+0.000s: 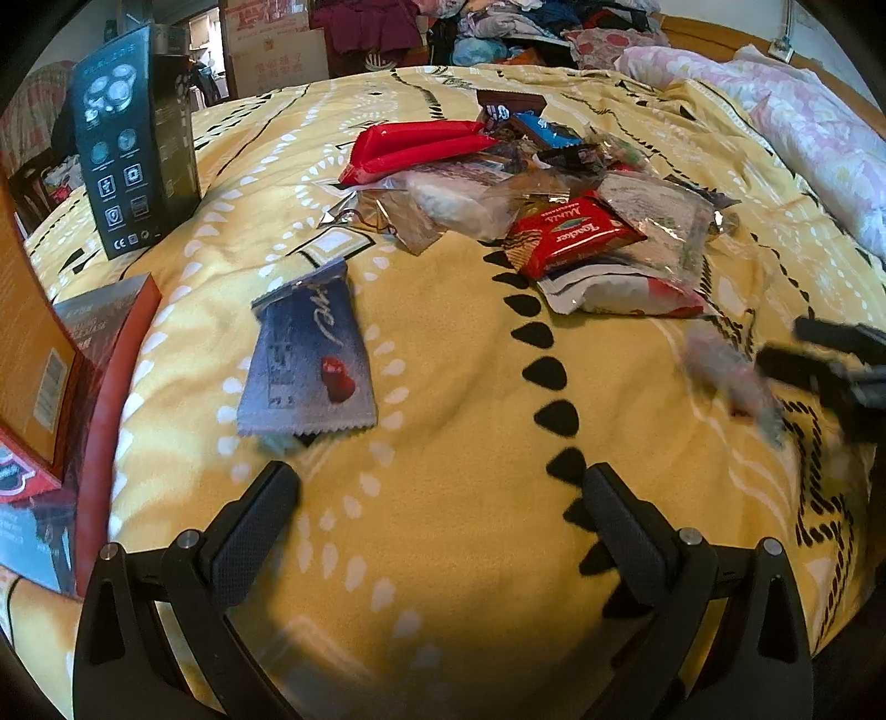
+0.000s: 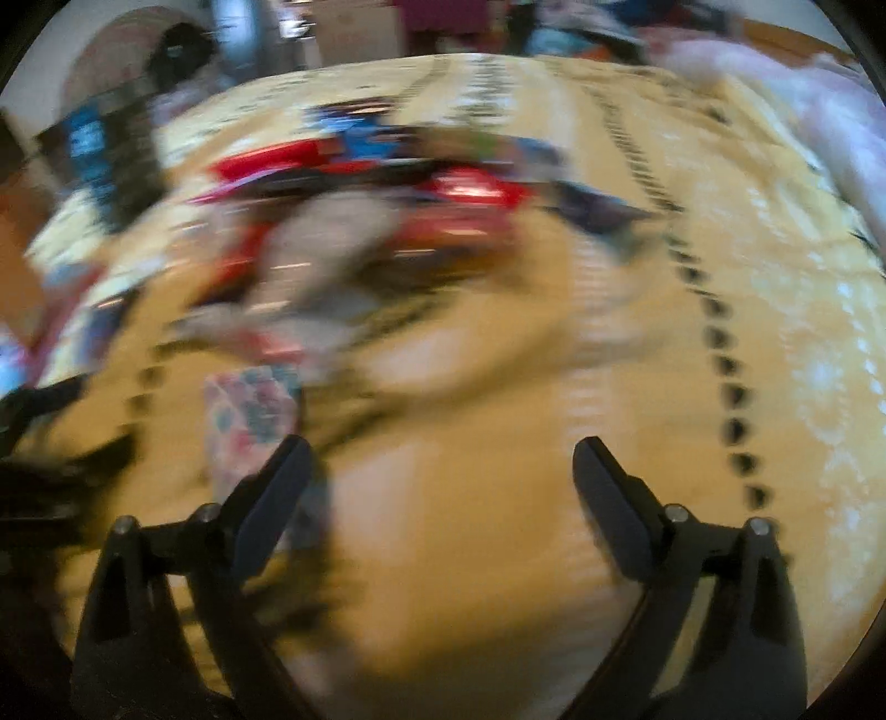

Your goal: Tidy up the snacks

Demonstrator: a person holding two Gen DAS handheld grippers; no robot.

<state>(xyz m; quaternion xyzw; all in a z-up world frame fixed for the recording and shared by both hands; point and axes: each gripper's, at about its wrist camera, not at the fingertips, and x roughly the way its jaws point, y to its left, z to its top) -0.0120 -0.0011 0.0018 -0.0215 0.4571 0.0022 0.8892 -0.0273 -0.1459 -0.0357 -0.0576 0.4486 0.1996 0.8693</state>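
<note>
A pile of snack packets (image 1: 531,183) lies on the yellow patterned bedspread (image 1: 443,387), with a long red pack (image 1: 415,147) and a red wafer pack (image 1: 576,232) in it. A blue-grey packet (image 1: 307,360) lies apart, just ahead of my left gripper (image 1: 440,487), which is open and empty. The right gripper (image 1: 830,360) shows at the right edge, with a blurred pale packet (image 1: 731,376) beside it. In the right wrist view, heavily blurred, my right gripper (image 2: 443,459) is open and empty. A pale patterned packet (image 2: 249,421) lies by its left finger. The pile (image 2: 360,221) is ahead.
A tall black box (image 1: 135,144) stands at the far left. Red and orange cartons (image 1: 66,387) sit at the left edge. A pink quilt (image 1: 803,122) lies at the right. Clothes (image 1: 498,27) are heaped behind the bed.
</note>
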